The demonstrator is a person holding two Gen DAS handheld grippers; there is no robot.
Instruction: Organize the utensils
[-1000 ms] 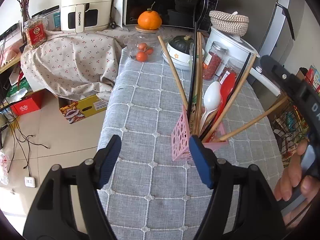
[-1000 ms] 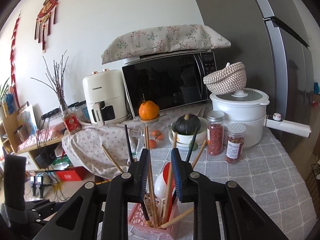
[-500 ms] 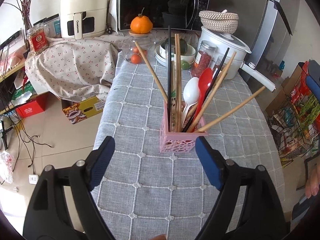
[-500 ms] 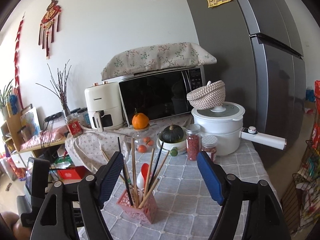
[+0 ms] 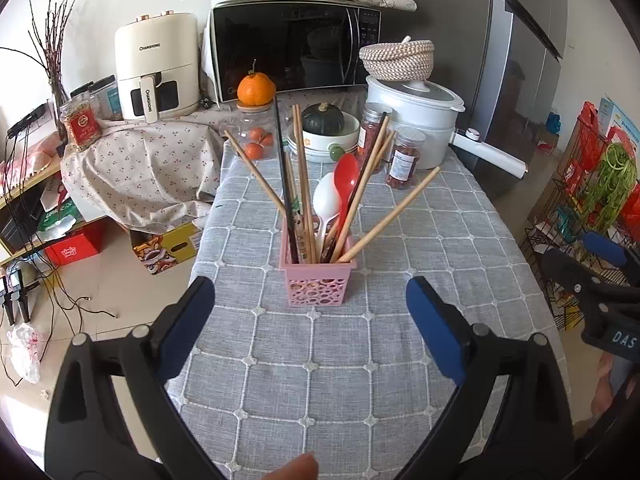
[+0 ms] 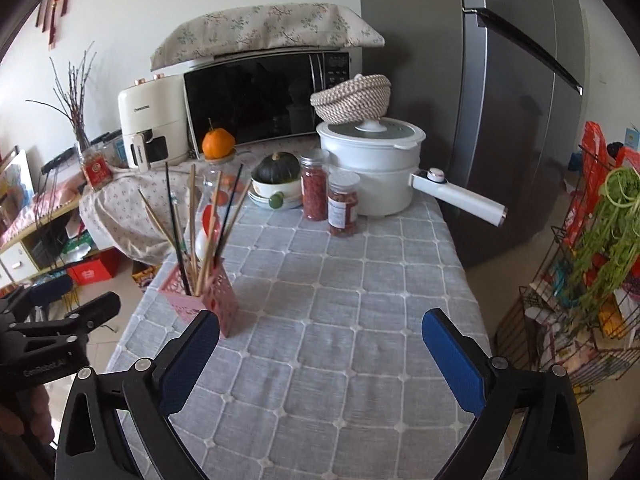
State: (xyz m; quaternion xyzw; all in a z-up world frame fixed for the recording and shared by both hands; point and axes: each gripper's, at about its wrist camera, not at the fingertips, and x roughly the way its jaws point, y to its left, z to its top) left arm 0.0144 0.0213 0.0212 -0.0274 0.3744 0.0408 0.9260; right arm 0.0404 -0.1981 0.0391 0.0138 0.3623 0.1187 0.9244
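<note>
A pink perforated holder [image 5: 318,280] stands upright on the grey checked tablecloth [image 5: 360,360]. It carries several wooden and black chopsticks [image 5: 304,184], a white spoon [image 5: 326,200] and a red spoon [image 5: 347,172]. My left gripper [image 5: 309,300] sits back from the holder, jaws opening wide, nothing between them. My right gripper [image 6: 320,320] hovers over bare cloth right of the holder [image 6: 208,300], jaws also opening, nothing between them. Each gripper shows at the edge of the other's view: the right gripper [image 5: 600,276] and the left gripper [image 6: 60,320].
At the back stand a microwave [image 5: 288,48], an air fryer [image 5: 156,68], a white pot [image 6: 372,164] with its long handle [image 6: 460,196] jutting right, two jars [image 6: 340,204] and a pumpkin in a bowl [image 5: 324,120]. A wire rack [image 6: 580,300] and fridge [image 6: 512,120] flank the table's right edge.
Both grippers pulled back from the holder and opened wider. The right gripper, earlier nearly shut among the chopsticks above the holder, now sits wide open to its right.
</note>
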